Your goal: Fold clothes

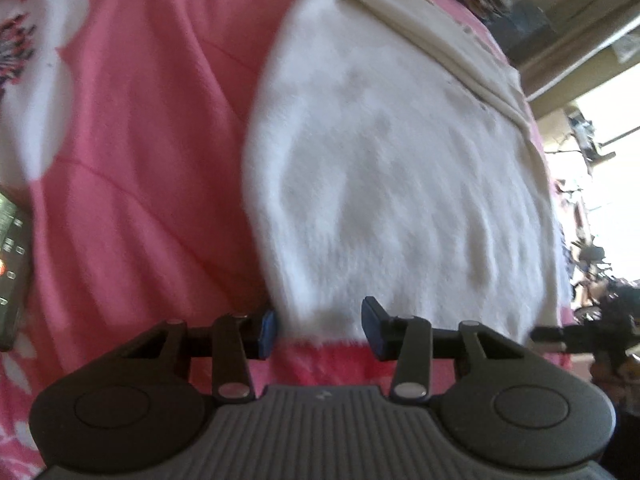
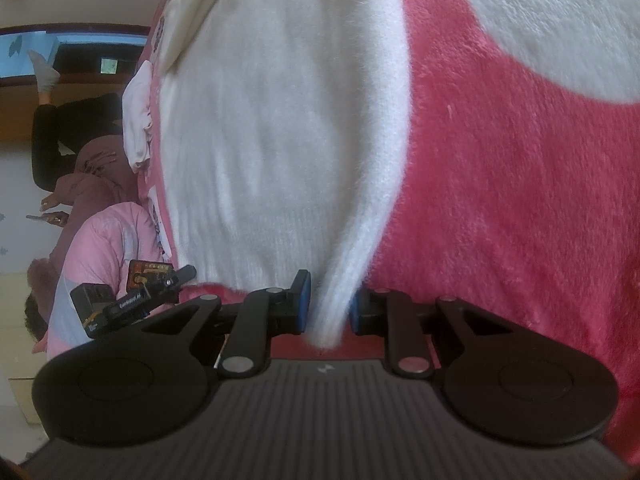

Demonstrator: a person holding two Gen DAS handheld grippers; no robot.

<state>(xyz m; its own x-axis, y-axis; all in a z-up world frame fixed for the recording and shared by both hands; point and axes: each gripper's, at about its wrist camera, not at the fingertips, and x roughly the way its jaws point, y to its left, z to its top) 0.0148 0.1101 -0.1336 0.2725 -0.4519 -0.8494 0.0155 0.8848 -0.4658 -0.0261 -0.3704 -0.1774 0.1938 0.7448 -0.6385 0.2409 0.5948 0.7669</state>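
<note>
Left wrist view is showing the pink blanket (image 1: 140, 140) spreading far ahead of the claw, with the white fuzzy garment (image 1: 400, 160) lying flat on it, just ahead. The left gripper (image 1: 320, 326) is sitting half spread, the garment's near hem between its pads, though whether they are pressing is unclear. The right gripper (image 2: 329, 308) is pinching a bunched corner of the garment (image 2: 280, 120). For a clean fold, the left should probably be clamping the hem fully, then both lifting level together, keeping the edge taut.
</note>
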